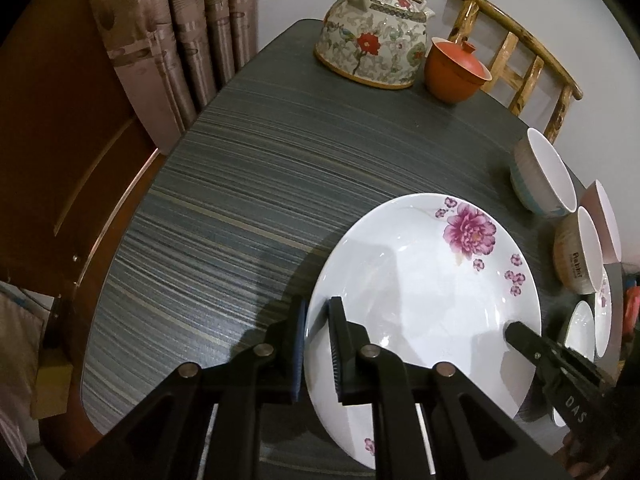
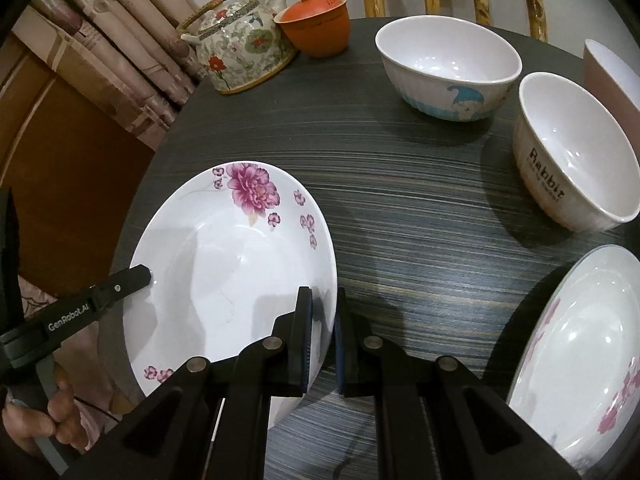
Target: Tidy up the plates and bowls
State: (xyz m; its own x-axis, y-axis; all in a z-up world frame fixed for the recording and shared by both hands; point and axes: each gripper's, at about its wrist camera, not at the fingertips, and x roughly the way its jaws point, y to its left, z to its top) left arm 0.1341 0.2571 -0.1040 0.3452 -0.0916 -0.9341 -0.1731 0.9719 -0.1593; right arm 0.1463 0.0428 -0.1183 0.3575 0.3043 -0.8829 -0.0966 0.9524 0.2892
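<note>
**Both grippers clamped on one plate**

The desk (image 1: 240, 184), dark and streaked, filled the middle of both views. The plate (image 1: 420, 280), white with a pink flower, sat low and right of centre in the left wrist view and lower left in the right wrist view. A second plate (image 2: 580, 360) lay at the lower right edge of the right wrist view, well apart from the first.

The left gripper (image 1: 318, 344) had its jaws clenched on the plate's near left rim, one pad under the rim and one on top. The right gripper (image 2: 322, 336) was clamped on the opposite rim in the same manner. A hand (image 2: 44, 412) showed at the lower left of the right wrist view, on the left gripper's handle.

The teapot (image 1: 372, 40) stood at the top, with the orange cup (image 1: 456, 70) just beside it. Two bowls (image 2: 448, 68) stood upper right, one lettered "Rabbit" (image 2: 576, 152).
</note>
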